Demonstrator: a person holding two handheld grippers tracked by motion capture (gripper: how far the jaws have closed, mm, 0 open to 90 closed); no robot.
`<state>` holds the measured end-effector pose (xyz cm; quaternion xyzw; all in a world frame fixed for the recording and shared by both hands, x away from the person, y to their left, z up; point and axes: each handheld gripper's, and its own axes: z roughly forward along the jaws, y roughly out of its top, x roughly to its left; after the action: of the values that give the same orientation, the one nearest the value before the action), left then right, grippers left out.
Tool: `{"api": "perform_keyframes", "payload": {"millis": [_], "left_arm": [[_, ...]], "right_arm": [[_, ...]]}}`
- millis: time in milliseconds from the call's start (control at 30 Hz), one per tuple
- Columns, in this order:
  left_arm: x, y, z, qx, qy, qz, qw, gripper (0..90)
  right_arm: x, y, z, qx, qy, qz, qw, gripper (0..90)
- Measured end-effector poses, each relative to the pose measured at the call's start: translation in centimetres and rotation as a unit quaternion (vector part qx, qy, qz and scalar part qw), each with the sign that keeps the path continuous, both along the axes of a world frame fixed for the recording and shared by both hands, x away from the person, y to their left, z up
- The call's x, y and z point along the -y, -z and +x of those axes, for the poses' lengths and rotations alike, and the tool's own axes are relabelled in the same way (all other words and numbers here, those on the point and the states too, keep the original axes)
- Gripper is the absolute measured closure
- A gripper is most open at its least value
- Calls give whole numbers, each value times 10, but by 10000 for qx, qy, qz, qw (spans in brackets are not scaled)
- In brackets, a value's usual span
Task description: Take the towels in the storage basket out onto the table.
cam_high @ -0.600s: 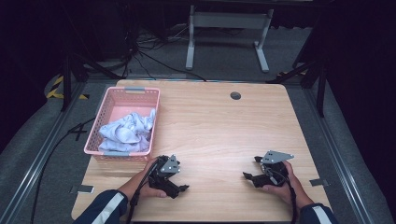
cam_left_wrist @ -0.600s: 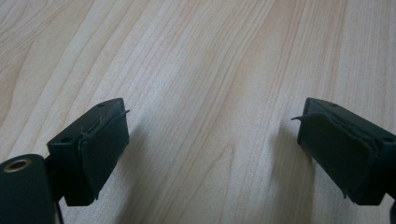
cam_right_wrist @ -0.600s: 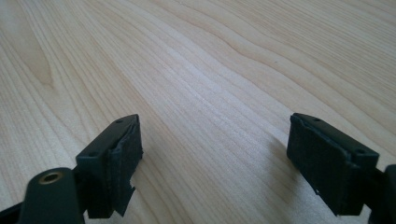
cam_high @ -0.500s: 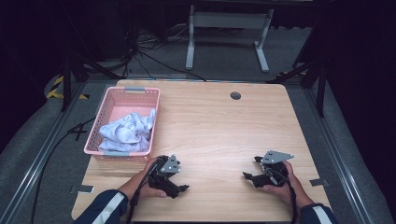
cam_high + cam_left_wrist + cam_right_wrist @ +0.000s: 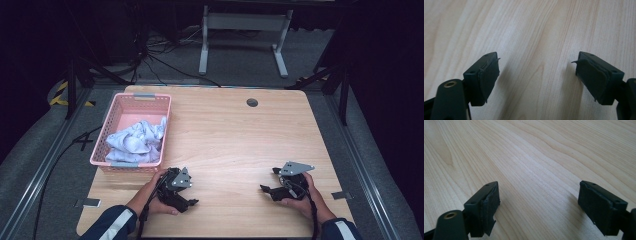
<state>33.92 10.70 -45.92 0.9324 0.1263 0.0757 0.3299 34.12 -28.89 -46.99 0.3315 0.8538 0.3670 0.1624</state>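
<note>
Two grippers, left (image 5: 192, 202) and right (image 5: 265, 189), rest wide open and empty near the table's (image 5: 230, 135) front edge. Probable start: next, the left reaches the crumpled cloth (image 5: 135, 142) in the pink basket (image 5: 112, 120).

Crumpled pale-blue cloth (image 5: 134, 142) — heaped in the pink basket (image 5: 111, 116) — table's left side.
</note>
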Motion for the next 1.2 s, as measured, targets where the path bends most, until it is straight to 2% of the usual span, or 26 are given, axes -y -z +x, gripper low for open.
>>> {"api": "perform_keyframes", "payload": {"millis": [67,133,233,300,333,367,400,467,600,667,700,733,833,900,933,967,1000,1100,1133,1167,1200], "left_arm": [[-1,-8,-2,193,-20,-10,9998,224],[-3,-15,-3,240,-68,-97,9996,224],[-13,-29,-3,416,-146,-89,9990,236],[-19,-38,-4,502,-206,-187,9984,208],[-27,-47,-5,663,-312,-299,9969,210],[-33,-54,-5,701,-390,-406,9960,207],[-33,-54,-5,701,-390,-406,9960,200],[-45,-66,-5,918,-558,-561,9926,201],[-67,-83,-6,1106,-826,-735,9877,189],[-74,-88,-7,1198,-911,-705,9861,189],[-78,-90,-7,1266,-983,-688,9847,186],[-86,-93,-6,1321,-1098,-760,9822,183],[-98,-97,-2,1378,-1335,-766,9784,165],[-104,-98,1,1346,-1392,-756,9782,159],[-107,-99,3,1407,-1464,-745,9763,160],[-111,-99,4,1381,-1516,-843,9751,158],[-114,-99,7,1371,-1532,-835,9751,159],[-124,-101,15,1349,-1685,-689,9740,158],[-126,-101,19,1400,-1799,-649,9715,158],[-131,-101,25,1293,-1829,-691,9721,157],[-134,-100,33,1240,-1812,-460,9745,157]], "right_arm": [[0,0,0,0,-1,1,10000,180],[0,0,0,0,-1,1,10000,180],[0,0,0,0,-6,-1,10000,179],[0,0,0,-1,-6,-1,10000,179],[0,0,0,3,-7,-2,10000,179],[0,0,0,-4,-5,-1,10000,179],[0,0,0,-4,-5,-1,10000,179],[0,0,0,5,-6,-6,10000,179],[0,0,0,-11,-11,2,10000,178],[0,0,0,-7,-11,1,10000,179],[0,0,0,-7,-11,1,10000,179],[0,0,0,-9,-12,2,10000,178],[0,0,0,-10,-10,2,10000,178],[0,0,0,-8,-11,1,10000,178],[0,0,0,-6,-12,0,10000,178],[0,0,0,-9,-11,1,10000,178],[0,0,0,-11,-11,1,10000,178],[0,0,0,-4,-12,-1,10000,178],[0,0,0,-10,-11,2,10000,178],[0,0,0,-7,-13,1,10000,178],[0,0,0,-15,-10,-5,10000,177]]}}
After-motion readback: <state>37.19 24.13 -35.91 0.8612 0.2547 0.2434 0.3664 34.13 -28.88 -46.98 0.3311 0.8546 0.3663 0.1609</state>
